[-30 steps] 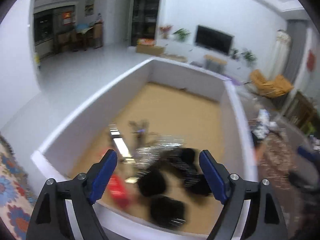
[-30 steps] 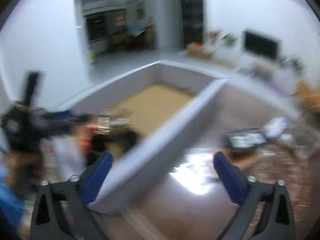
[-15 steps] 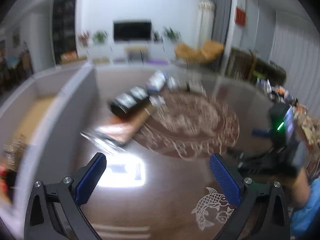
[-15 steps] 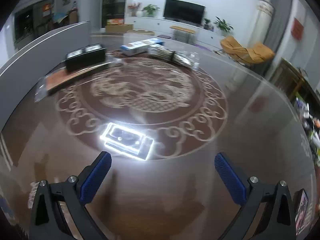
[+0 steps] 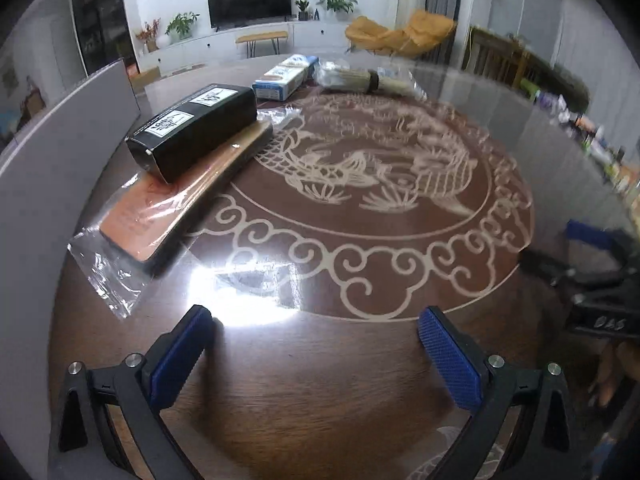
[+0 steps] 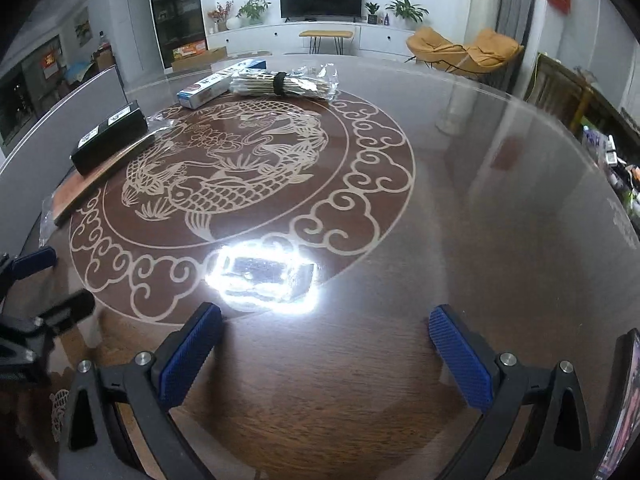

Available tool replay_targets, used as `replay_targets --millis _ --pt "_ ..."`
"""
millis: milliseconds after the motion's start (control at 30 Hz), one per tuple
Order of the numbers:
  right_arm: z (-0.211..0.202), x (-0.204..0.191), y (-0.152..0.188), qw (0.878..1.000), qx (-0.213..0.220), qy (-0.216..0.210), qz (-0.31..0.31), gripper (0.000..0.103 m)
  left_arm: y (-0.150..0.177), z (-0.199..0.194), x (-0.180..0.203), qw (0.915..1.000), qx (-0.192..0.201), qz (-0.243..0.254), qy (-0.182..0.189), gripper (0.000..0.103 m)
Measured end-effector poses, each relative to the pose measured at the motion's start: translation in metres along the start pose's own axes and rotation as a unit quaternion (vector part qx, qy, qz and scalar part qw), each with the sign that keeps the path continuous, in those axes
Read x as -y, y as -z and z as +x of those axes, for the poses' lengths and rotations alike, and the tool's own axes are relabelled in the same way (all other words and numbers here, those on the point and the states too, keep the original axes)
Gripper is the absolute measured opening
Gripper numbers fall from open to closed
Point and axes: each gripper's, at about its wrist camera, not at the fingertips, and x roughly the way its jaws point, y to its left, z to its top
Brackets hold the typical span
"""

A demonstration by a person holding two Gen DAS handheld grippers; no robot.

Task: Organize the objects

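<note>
A black box (image 5: 194,128) lies on a flat orange-brown pack in clear wrap (image 5: 176,200) at the table's left; both show in the right wrist view, the box (image 6: 110,140) atop the pack (image 6: 84,188). A blue-and-white carton (image 5: 286,76) and a bundle of sticks in clear wrap (image 5: 360,78) lie at the far side; the right wrist view shows the carton (image 6: 212,86) and bundle (image 6: 284,82) too. My left gripper (image 5: 316,344) is open and empty above the near table. My right gripper (image 6: 324,340) is open and empty.
The round dark table (image 6: 480,200) has a glass top with a pale fish pattern and a bright lamp glare (image 6: 264,276). A grey bin wall (image 5: 48,184) stands along the left edge. The other gripper shows at the right edge (image 5: 600,276). A phone (image 6: 624,408) lies at the near right.
Both grippers have swung away from the grey bin to face the table with its objects. Both stay open and empty.
</note>
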Motion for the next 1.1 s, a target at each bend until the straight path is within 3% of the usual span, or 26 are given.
replay_targets --millis 1100 --pt "0.0 0.0016 0.0001 1.0 0.0 -0.001 0.0 0.103 -0.0001 -0.0021 -0.0028 1.0 0.001 -0.002 0.003 0.103"
